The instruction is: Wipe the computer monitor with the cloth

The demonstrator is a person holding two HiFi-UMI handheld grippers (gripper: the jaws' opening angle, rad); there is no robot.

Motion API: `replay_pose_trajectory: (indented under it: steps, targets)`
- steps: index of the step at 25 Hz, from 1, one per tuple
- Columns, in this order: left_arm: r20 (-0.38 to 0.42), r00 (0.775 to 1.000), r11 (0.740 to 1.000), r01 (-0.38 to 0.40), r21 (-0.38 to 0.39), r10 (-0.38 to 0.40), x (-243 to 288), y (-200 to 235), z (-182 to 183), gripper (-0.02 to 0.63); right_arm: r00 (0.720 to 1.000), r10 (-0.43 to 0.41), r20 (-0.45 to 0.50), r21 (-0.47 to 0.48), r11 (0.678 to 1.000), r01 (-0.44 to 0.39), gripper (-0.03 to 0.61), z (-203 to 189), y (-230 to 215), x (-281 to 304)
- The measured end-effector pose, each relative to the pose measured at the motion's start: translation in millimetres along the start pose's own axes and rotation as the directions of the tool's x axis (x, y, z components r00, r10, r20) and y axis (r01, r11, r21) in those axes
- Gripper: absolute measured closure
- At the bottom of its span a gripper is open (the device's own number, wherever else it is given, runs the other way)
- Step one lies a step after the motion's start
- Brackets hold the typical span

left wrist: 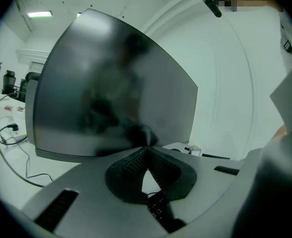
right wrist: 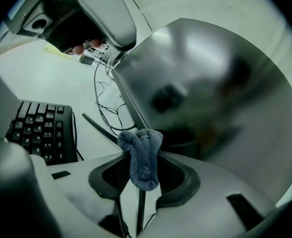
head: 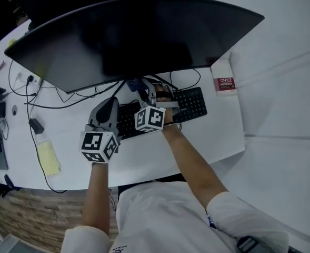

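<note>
Since the cloth point(right wrist: 141, 165) is pinched in the right gripper point(right wrist: 141, 150), that gripper is the one the wiping depends on. Its jaws are clenched on the bundled blue-grey fabric, which bulges out past their tips. The monitor point(right wrist: 210, 93) lies ahead of this gripper and up to its right. The lower edge of the dark screen passes just beyond the cloth's top fold. From the head view the screen's long axis runs crosswise to the line of both grippers, spanning well out to either side of them. The right gripper sits near the middle of that lower edge, closer to it than the left one. I judge that the cloth must go forward and upward to meet the glass and then travel sideways along it.

The left gripper point(left wrist: 146, 152) is closed with its tips meeting and grasps nothing. It points at the screen from slightly further back. The keyboard point(right wrist: 39, 128) lies on the worktop point(right wrist: 46, 78) to the left of the right gripper and below it.

Whether the cloth already touches the bottom bezel cannot be told, since the fabric covers that spot. The monitor's stand is hidden behind the grippers. The head view shows the screen face only steeply foreshortened. The gripper views show only blurred dark reflections on the screen, so no dirt can be made out.
</note>
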State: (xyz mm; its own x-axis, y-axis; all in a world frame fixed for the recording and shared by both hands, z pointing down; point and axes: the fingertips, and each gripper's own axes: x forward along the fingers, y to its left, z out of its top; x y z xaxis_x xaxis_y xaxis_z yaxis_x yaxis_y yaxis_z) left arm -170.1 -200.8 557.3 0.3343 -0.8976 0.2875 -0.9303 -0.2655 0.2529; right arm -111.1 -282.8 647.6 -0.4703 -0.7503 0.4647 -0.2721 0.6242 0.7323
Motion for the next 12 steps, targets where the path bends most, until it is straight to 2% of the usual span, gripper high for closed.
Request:
replay_pose_trajectory:
  steps: [12]
  targets:
    - [-0.026,0.998,0.998,0.061,0.025,-0.06,50.5,-84.3,-3.9,0.603,0.999,-0.019,-0.027,0.011,1.0,0.019,0.433,-81.5,-43.2,-19.6]
